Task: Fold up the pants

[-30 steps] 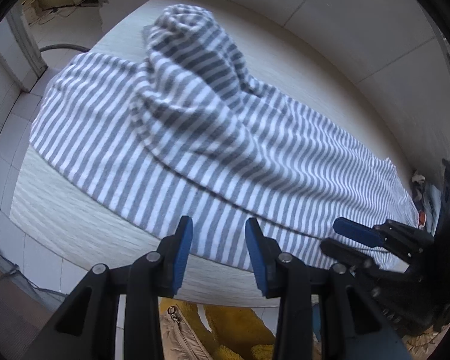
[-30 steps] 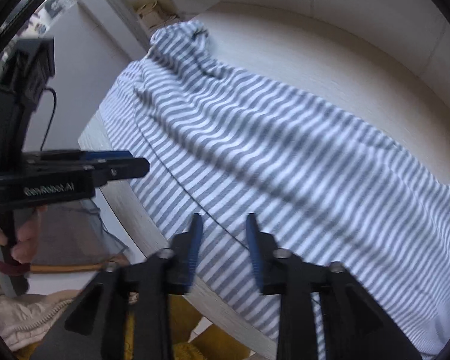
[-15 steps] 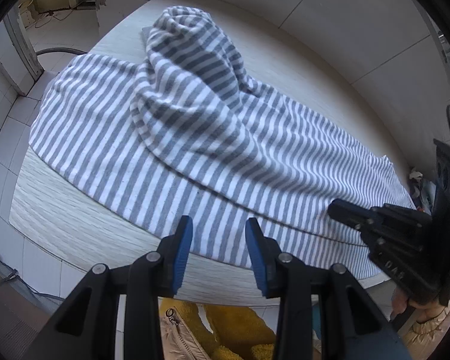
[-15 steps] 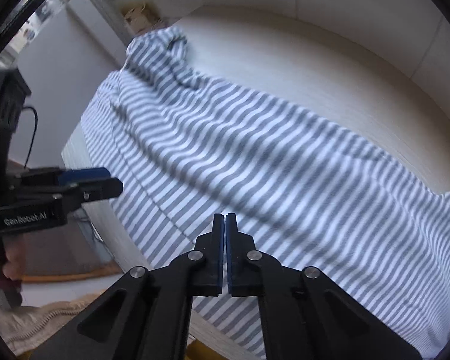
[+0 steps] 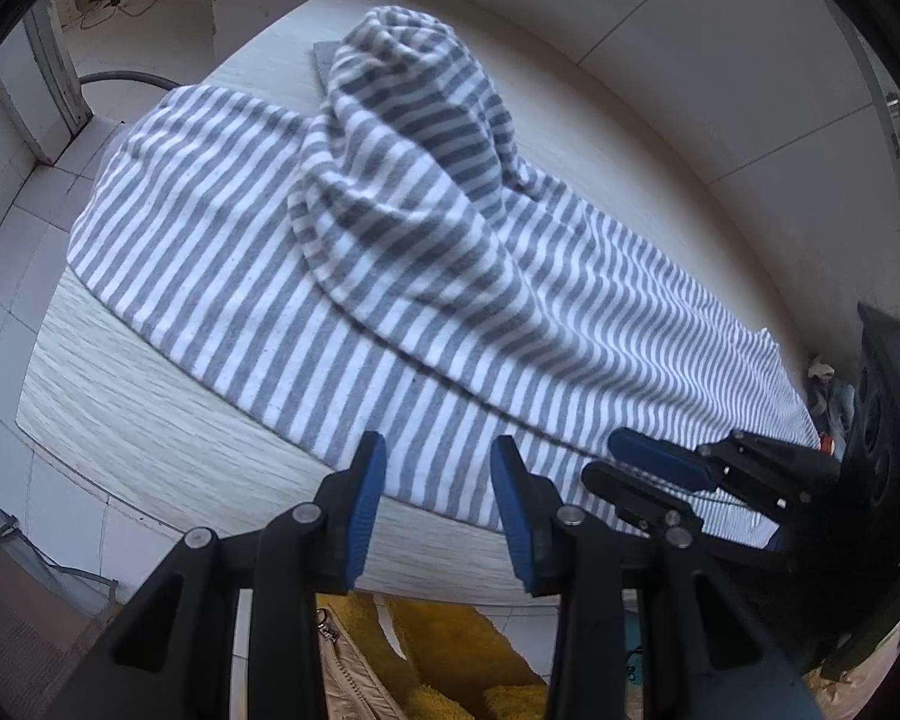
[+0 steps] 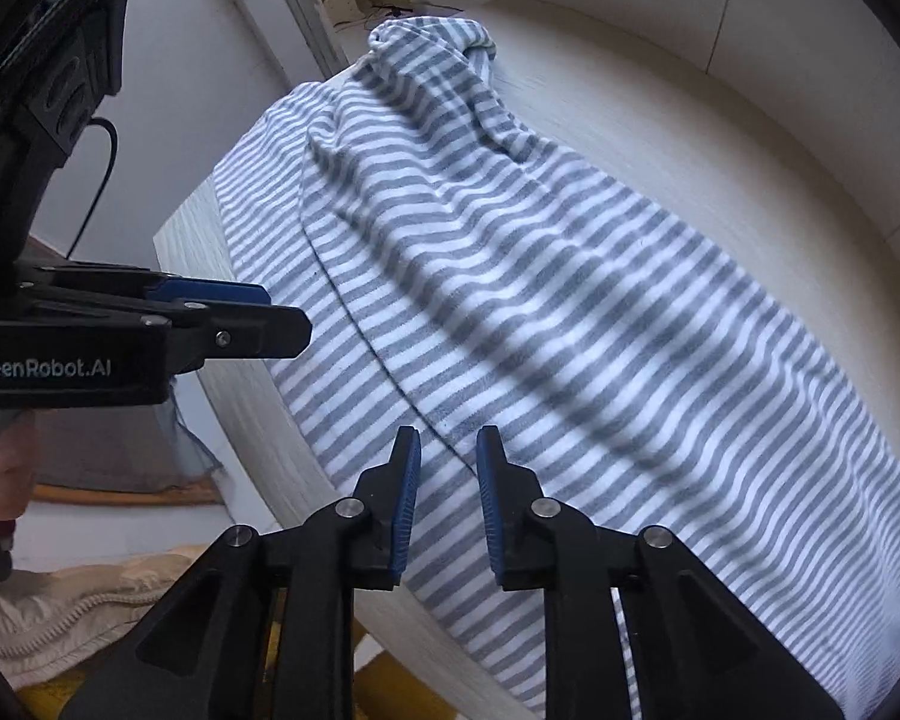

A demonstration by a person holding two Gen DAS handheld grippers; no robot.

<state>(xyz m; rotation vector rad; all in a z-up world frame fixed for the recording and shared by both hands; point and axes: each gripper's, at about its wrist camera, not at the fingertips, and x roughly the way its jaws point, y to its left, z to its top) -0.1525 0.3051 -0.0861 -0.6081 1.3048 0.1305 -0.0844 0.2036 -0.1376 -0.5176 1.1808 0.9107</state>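
Note:
Grey-and-white striped pants (image 5: pixel 450 276) lie lengthwise on a pale table (image 5: pixel 150 438), one end bunched into a hump at the far side. My left gripper (image 5: pixel 438 450) hovers open over the near hem, with nothing between its pads. My right gripper (image 6: pixel 447 444) hangs just above a fold seam of the pants (image 6: pixel 540 300). Its jaws are opening, with a narrow gap and no cloth pinched. In the left wrist view the right gripper (image 5: pixel 624 462) sits close by, over the hem. In the right wrist view the left gripper (image 6: pixel 276 312) shows at the table's edge.
A yellow fleece (image 5: pixel 450 648) and a beige zipped garment (image 5: pixel 354 678) lie on the floor below the table's front edge. A tiled wall (image 5: pixel 720 90) rises behind the table. A hand (image 6: pixel 0 480) grips the left gripper's handle. A cable (image 5: pixel 126 79) runs at the far left.
The right gripper shut fully half a second ago and now stands parted again. It has rolled and shifted nearer the left gripper. The left gripper has stayed in place.

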